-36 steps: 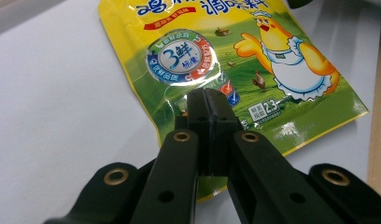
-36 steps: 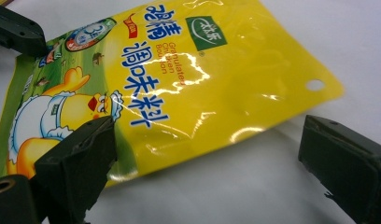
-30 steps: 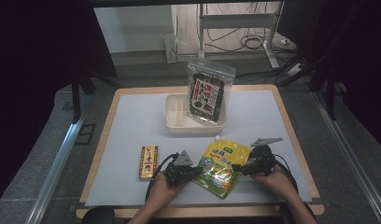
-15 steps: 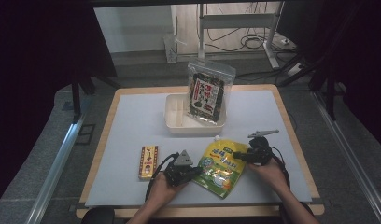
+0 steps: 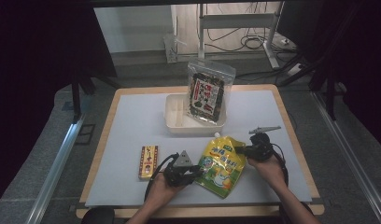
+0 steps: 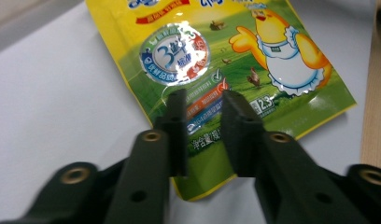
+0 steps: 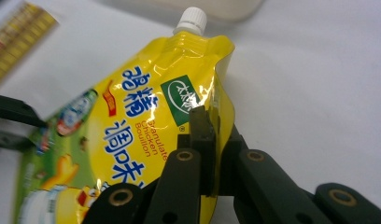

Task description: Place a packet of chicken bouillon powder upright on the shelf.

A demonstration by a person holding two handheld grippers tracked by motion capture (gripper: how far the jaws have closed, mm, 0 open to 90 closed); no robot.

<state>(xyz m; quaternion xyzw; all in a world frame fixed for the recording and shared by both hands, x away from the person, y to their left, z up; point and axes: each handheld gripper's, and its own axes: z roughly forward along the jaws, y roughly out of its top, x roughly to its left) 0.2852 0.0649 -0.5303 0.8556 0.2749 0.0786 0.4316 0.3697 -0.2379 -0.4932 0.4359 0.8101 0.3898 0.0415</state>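
A yellow pouch (image 5: pixel 222 161) lies flat on the grey surface (image 5: pixel 132 140), between two tongs. The right tongs (image 7: pixel 209 135) pinch its upper edge near the white cap (image 7: pixel 191 19); the left tongs (image 6: pixel 202 123) stand parted over its lower corner.

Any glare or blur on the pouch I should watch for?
Left gripper view: glare whitens the round seal on the pouch, and the jaws up close are soft. Right gripper view: bright streaks on the pouch's folded edge beside the right gripper; the cap and far edges blur. High view: dim surroundings, pouch evenly lit.
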